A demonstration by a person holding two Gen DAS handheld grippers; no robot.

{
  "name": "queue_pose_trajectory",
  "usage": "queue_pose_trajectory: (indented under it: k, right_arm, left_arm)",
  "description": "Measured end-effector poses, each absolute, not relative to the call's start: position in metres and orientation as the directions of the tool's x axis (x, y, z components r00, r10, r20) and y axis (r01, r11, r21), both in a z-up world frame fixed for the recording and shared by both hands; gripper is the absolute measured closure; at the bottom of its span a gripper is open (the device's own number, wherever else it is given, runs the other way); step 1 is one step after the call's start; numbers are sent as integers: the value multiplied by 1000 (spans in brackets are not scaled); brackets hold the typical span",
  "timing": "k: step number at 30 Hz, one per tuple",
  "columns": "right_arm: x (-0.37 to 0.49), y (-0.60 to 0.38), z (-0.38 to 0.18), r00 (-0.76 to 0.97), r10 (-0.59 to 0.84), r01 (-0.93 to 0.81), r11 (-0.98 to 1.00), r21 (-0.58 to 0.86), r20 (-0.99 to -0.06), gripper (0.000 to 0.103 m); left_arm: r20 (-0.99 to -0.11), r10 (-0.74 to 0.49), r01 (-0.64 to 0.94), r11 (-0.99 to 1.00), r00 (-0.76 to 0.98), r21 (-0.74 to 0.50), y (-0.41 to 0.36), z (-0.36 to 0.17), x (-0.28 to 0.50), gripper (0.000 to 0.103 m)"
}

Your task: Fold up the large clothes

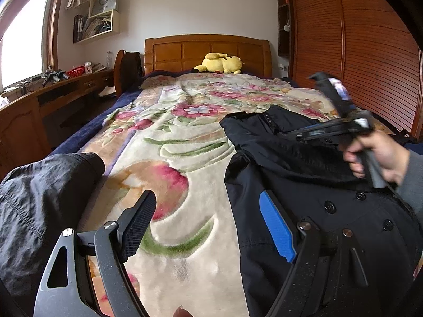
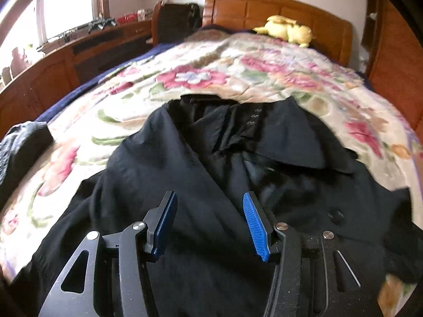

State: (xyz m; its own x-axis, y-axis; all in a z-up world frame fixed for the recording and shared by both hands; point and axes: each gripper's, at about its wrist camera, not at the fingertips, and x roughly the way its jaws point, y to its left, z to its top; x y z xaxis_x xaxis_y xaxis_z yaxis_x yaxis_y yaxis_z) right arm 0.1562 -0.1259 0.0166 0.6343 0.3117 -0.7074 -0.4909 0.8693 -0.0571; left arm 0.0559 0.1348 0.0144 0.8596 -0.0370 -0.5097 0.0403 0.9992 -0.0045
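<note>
A large black buttoned coat point(image 1: 304, 174) lies on the floral bedspread point(image 1: 185, 137), collar toward the headboard. It fills the middle of the right wrist view point(image 2: 224, 163). A second dark garment piece point(image 1: 39, 200) lies at the left edge of the bed, also in the right wrist view point(image 2: 23, 142). My left gripper point(image 1: 208, 206) is open and empty, over the bedspread at the coat's left edge. My right gripper point(image 2: 208, 206) is open and empty, just above the coat's front. It also shows in the left wrist view point(image 1: 312, 133), held by a hand over the coat's collar area.
A yellow plush toy point(image 1: 220, 63) lies by the wooden headboard point(image 1: 206, 50). A wooden desk point(image 1: 53, 100) with clutter runs along the left under a window. A slatted wooden wardrobe point(image 1: 357, 52) stands on the right. A chair point(image 1: 128, 71) stands beside the bed.
</note>
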Motion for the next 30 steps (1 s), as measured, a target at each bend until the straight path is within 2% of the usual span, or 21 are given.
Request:
queue_pose_trajectory:
  k: [6, 11, 12, 13, 14, 15, 17, 20, 22, 24, 27, 29, 30]
  right_arm:
    - [203, -88, -3, 542, 358, -562, 827, -12, -761, 49]
    - [218, -72, -18, 503, 344, -603, 797, -36, -793, 51]
    - [219, -71, -20, 498, 352, -612, 790, -33, -792, 58]
    - [218, -70, -20, 492, 365, -625, 780, -30, -790, 76]
    - [216, -68, -18, 498, 366, -636, 770, -44, -786, 90]
    - [208, -69, -14, 510, 369, -652, 755, -70, -778, 96]
    - [201, -67, -8, 520, 399, -682, 727, -85, -755, 101]
    - [198, -70, 10, 598, 396, -648, 750, -130, -697, 101]
    - [205, -77, 22, 684, 321, -544, 822, -166, -655, 101]
    - [220, -85, 25, 733, 190, -400, 897, -187, -654, 101]
    - [230, -81, 16, 716, 141, -382, 899, -214, -684, 95]
    - [226, -79, 14, 722, 139, -392, 890, -234, -678, 61]
    - [220, -81, 16, 725, 154, -399, 889, -227, -671, 53]
  left_arm:
    - [-515, -43, 48, 999, 856, -4, 137, 15, 57, 22]
    - [-522, -50, 60, 998, 852, 3, 135, 15, 60, 22]
    - [-523, -49, 62, 998, 851, 6, 134, 15, 60, 22]
    - [-523, -49, 63, 998, 851, 8, 134, 15, 60, 22]
    - [-524, -49, 63, 998, 850, 10, 134, 15, 59, 22]
    - [-524, -49, 63, 998, 850, 10, 134, 15, 59, 22]
    - [-524, -49, 63, 998, 850, 9, 133, 15, 59, 22]
    - [-527, -49, 60, 998, 848, 5, 134, 15, 59, 22]
    - [-530, -48, 58, 998, 847, 3, 133, 14, 60, 22]
    - [-533, -46, 57, 998, 845, 5, 133, 14, 60, 22]
    - [-534, -44, 57, 998, 844, 8, 133, 14, 61, 22]
    - [-534, -44, 59, 998, 844, 12, 132, 14, 60, 22]
    - [-534, -44, 61, 998, 844, 14, 132, 15, 60, 22]
